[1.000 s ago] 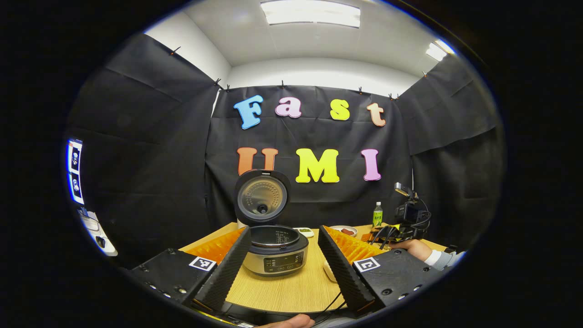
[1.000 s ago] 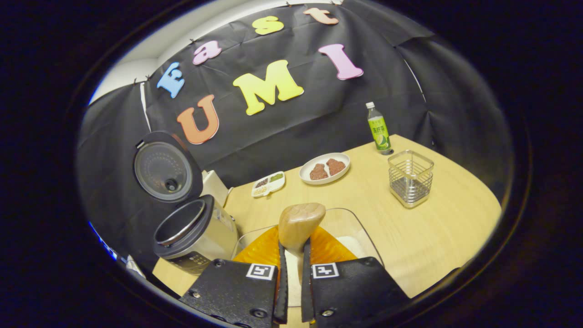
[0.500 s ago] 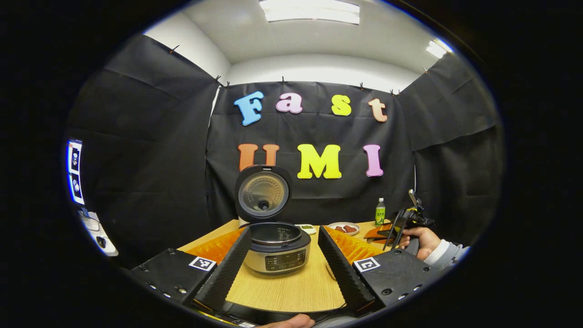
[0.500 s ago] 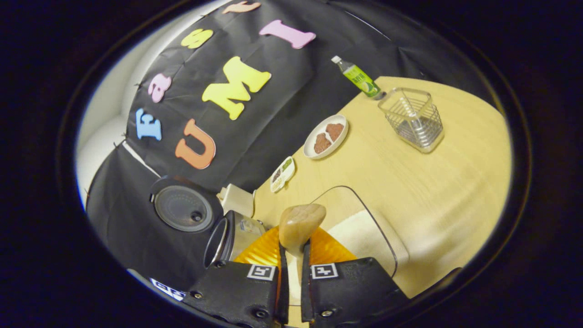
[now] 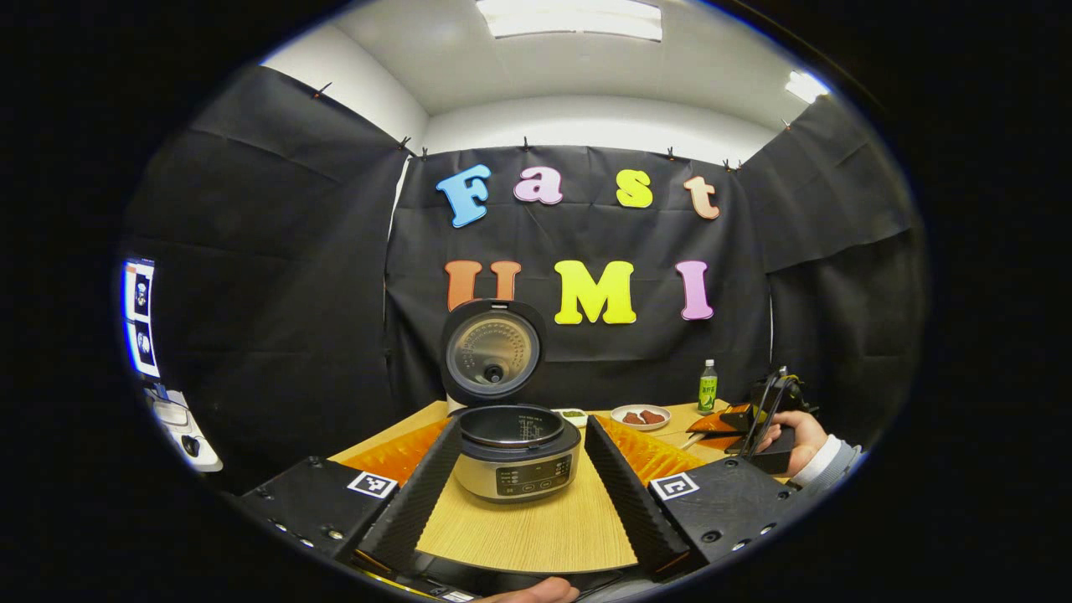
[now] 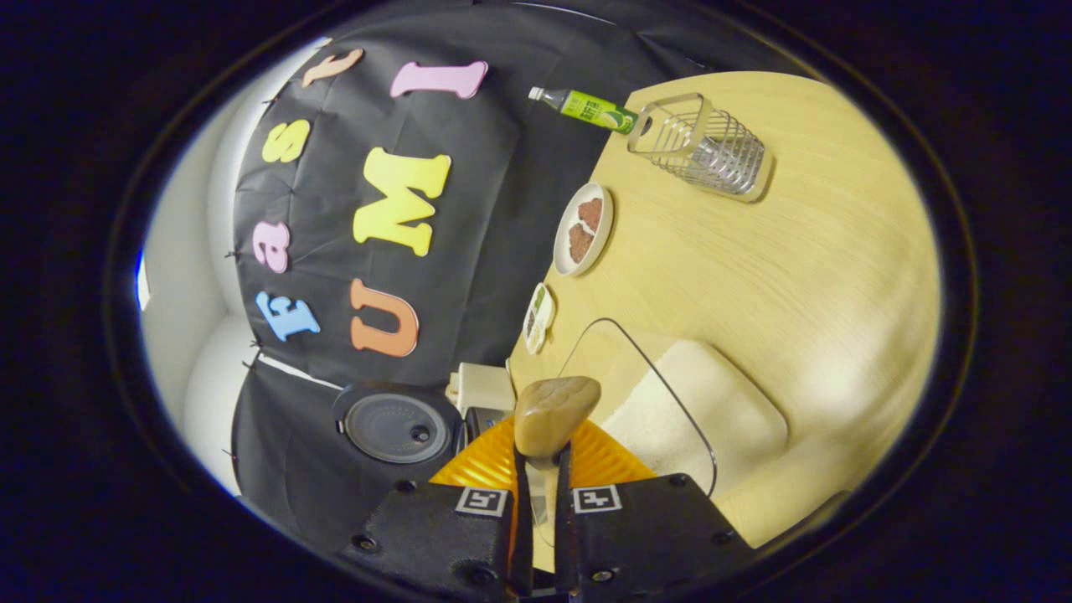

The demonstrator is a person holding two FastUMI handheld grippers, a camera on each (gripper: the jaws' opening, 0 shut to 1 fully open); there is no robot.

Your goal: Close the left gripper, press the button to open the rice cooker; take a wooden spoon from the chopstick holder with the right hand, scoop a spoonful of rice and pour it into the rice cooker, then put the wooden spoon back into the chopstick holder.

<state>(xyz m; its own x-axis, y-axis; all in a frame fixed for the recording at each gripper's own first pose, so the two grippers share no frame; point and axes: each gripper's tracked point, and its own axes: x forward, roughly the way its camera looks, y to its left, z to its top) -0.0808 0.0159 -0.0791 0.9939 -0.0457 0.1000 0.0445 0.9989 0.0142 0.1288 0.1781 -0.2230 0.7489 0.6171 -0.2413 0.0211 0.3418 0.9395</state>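
Here the right hand-held gripper (image 6: 537, 494) clamps the wooden spoon (image 6: 553, 408) above the rice container (image 6: 670, 402); the left hand-held gripper (image 5: 519, 486) gapes wide before the open-lidded rice cooker (image 5: 517, 452).

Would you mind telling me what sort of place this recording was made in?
Most likely a staged recording booth, not a home kitchen: black cloth walls pinned around a light wooden table, with an open silver rice cooker under ceiling light panels.

Wooden spoon (image 6: 555, 407) handle hidden between tongs (image 6: 540, 502)
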